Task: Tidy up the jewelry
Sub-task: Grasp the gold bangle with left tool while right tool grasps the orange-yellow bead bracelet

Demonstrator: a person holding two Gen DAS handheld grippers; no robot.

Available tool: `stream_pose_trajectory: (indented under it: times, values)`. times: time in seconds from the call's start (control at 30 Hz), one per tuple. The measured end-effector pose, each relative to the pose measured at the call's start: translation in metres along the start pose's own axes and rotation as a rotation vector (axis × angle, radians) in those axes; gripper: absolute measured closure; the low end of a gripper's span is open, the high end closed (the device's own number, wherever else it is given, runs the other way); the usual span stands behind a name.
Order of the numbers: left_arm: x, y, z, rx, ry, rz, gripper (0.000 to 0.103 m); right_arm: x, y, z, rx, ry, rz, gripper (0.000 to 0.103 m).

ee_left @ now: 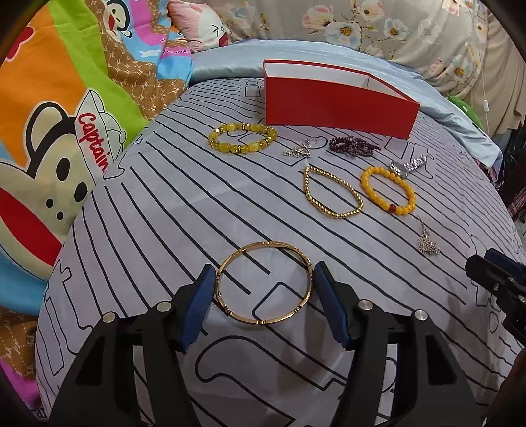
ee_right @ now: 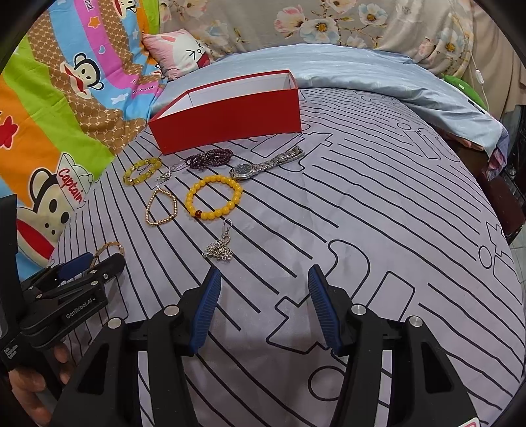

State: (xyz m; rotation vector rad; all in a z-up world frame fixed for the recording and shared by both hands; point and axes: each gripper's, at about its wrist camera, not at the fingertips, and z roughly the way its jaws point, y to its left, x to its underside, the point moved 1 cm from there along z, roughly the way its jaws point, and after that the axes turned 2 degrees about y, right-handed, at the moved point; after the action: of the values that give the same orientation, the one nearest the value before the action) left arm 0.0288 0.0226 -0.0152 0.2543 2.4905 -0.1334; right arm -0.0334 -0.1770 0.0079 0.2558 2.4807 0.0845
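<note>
Left hand-held gripper [ee_left: 264, 295], spread, straddles the gold bangle [ee_left: 264, 283] (right hand-held gripper [ee_right: 263, 303] idles open): squeeze evenly before lifting.

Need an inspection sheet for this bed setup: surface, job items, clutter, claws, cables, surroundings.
Surface: grey bedsheet with black line pattern.
Job's things: open red cardboard box; gold metal bangle; yellow faceted bead bracelet; gold small-bead bracelet; orange bead bracelet; purple bead strand; silver wristwatch; silver flower charm; silver pendant.
Clutter: nothing seen.
Claws: left claw open, straddling the bangle; right claw open, holding nothing.
Cables: white cord with inline switch.
Surroundings: cartoon monkey blanket; floral quilt; blue satin cover.
</note>
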Motion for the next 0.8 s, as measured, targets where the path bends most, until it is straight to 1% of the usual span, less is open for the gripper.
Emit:
stream_pose_trajectory:
  times: [0.17,0.3,0.47,0.67,0.8]
  values:
    - [-0.007,0.004,0.005,-0.011,-0.006,-0.029,0.043,-0.01,0.007,0.007,-0.031,0.005,-0.016,0.048]
    - [-0.007,0.002,0.008,-0.029,-0.014,-0.017,0.043,-0.021,0.018,0.017,-0.046,0.006,-0.041,0.048]
    - [-0.006,0.001,0.009,-0.034,-0.013,-0.006,0.043,-0.04,0.02,0.035,-0.069,0.015,-0.001,0.049]
    - [-0.007,0.0,0.009,-0.036,-0.013,-0.003,0.043,-0.056,0.025,0.053,-0.052,0.016,-0.011,0.058]
    - [-0.006,0.0,0.009,-0.037,-0.013,-0.002,0.043,-0.06,0.027,0.066,-0.038,0.034,-0.026,0.069]
